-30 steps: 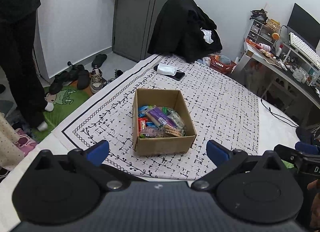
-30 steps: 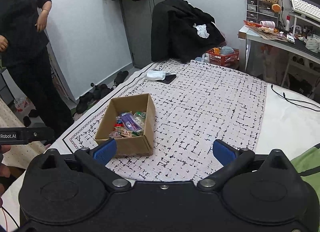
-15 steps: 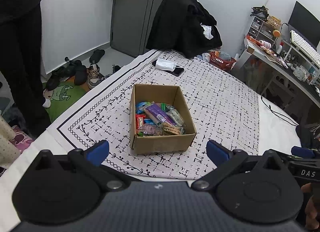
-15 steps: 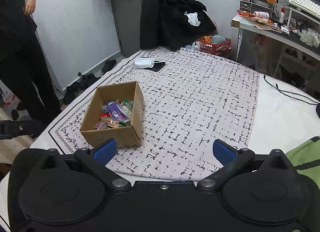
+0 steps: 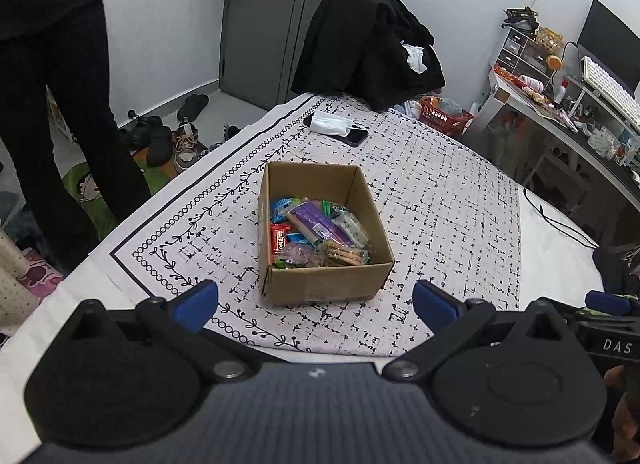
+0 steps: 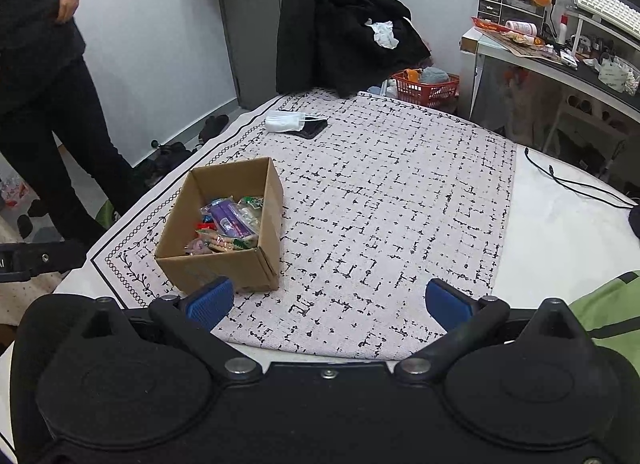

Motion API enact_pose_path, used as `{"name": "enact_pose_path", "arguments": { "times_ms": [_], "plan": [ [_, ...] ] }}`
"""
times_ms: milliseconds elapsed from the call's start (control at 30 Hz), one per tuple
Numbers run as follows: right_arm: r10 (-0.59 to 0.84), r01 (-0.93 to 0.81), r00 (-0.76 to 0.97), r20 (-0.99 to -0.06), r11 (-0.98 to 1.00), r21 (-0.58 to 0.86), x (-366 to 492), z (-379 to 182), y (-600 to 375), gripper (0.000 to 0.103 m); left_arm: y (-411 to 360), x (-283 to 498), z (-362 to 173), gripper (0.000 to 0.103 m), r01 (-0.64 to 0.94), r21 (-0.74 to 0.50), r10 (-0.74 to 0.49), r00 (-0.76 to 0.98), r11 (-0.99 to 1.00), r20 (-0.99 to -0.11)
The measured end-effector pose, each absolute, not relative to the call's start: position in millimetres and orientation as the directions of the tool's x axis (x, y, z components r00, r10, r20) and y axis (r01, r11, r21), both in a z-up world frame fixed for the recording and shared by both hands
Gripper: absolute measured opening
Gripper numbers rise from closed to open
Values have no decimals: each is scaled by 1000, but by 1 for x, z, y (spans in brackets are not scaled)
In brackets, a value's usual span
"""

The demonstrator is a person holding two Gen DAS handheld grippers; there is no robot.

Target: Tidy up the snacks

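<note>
Fingers (image 5: pixel 196 304) of the left gripper (image 5: pixel 316 304) are spreading wide with nothing between them, just short of the box (image 5: pixel 324 284). The right gripper (image 6: pixel 328 302) is gaping too, empty, over the cloth (image 6: pixel 400 204). Snacks (image 5: pixel 316 232) are lying piled inside the box, near the cloth's left border.

Brown box (image 5: pixel 324 284) – purple, red, blue snack packets (image 5: pixel 316 234); white cloth (image 6: pixel 400 200), black dash pattern – blue-tipped jaws
</note>
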State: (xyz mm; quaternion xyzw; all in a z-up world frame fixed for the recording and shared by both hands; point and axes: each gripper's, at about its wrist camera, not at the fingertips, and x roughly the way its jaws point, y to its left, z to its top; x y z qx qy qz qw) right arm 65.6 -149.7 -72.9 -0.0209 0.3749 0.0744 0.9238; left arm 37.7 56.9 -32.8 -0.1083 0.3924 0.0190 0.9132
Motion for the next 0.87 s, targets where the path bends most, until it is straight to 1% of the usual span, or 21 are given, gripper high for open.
{"name": "enact_pose_path", "arguments": {
  "times_ms": [867],
  "plan": [
    [134,-163,719,-682,986,21,63,-68,-152,103,58,36,-30,103,-124,-164,-32,698,979,-716]
  ]
}}
